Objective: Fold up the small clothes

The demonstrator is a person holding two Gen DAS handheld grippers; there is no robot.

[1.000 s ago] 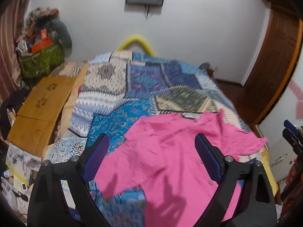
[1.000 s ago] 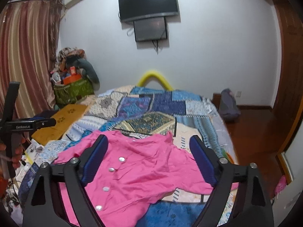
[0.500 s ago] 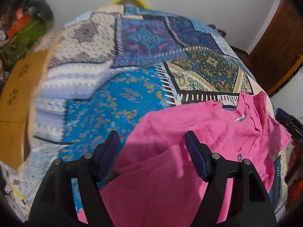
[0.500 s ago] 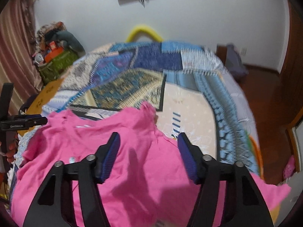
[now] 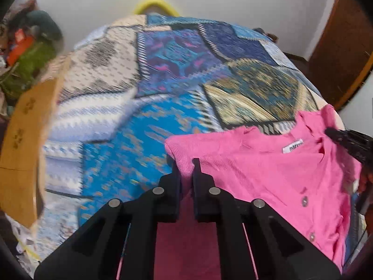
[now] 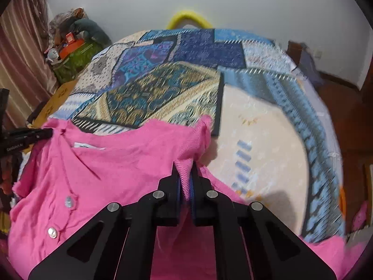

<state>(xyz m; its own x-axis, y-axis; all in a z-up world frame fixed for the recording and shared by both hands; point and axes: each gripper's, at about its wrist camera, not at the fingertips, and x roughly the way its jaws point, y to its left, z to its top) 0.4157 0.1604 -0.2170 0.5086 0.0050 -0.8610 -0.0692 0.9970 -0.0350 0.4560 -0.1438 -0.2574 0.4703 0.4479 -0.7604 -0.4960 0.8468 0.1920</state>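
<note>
A small pink buttoned shirt (image 5: 275,175) lies on the patchwork bedspread (image 5: 163,88), collar label up. My left gripper (image 5: 186,165) is shut on its left shoulder edge. My right gripper (image 6: 185,170) is shut on the other shoulder edge of the pink shirt (image 6: 112,168), over the bedspread (image 6: 263,126). The right gripper's tip shows in the left wrist view (image 5: 345,137), touching the shirt near the collar. The left gripper shows at the left edge of the right wrist view (image 6: 25,135). The shirt's lower part is hidden under the grippers.
A wooden board (image 5: 23,144) lies along the bed's left side. A cluttered green basket (image 6: 72,56) stands in the far left corner. A yellow curved bar (image 6: 186,16) rises behind the bed. A wooden door (image 5: 345,42) is at the right.
Both grippers, open a second ago, came down onto the shirt's shoulders and closed on the fabric. The shoulder edges are now bunched up between the fingers.
</note>
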